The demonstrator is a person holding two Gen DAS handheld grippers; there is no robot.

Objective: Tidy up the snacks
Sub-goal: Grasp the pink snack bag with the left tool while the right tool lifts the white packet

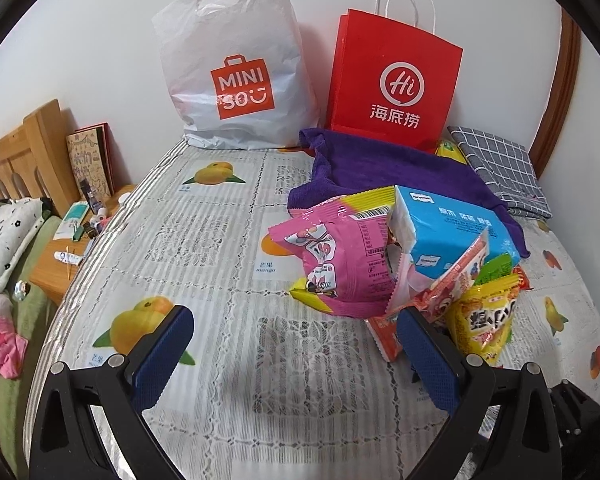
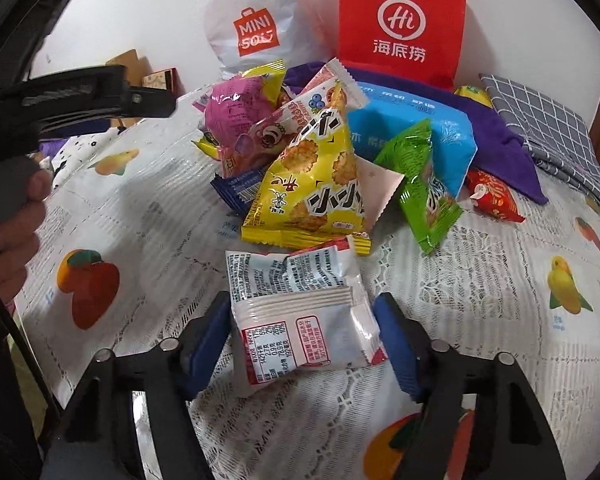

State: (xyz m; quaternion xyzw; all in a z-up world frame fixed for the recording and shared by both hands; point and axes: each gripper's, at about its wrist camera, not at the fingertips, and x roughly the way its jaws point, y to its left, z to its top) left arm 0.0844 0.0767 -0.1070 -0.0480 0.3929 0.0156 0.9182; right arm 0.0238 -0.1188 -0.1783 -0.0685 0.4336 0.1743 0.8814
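A pile of snack packets lies on the fruit-print tablecloth (image 1: 228, 248): a pink packet (image 1: 340, 256), a blue pack (image 1: 452, 232) and a yellow packet (image 1: 484, 320). My left gripper (image 1: 292, 356) is open and empty, left of the pile. In the right wrist view the pile shows a yellow cracker packet (image 2: 312, 192), a green packet (image 2: 424, 184), the blue pack (image 2: 440, 140) and the pink packet (image 2: 236, 116). My right gripper (image 2: 304, 340) is open, its jaws on either side of a white packet (image 2: 300, 316) lying in front of the pile.
A white MINISO plastic bag (image 1: 236, 72) and a red paper bag (image 1: 392, 80) stand against the wall. A purple cloth (image 1: 380, 172) and a grey checked cloth (image 1: 500, 172) lie behind the pile. A wooden nightstand (image 1: 76, 240) with small items stands left. The left gripper's handle (image 2: 80, 96) shows in the right wrist view.
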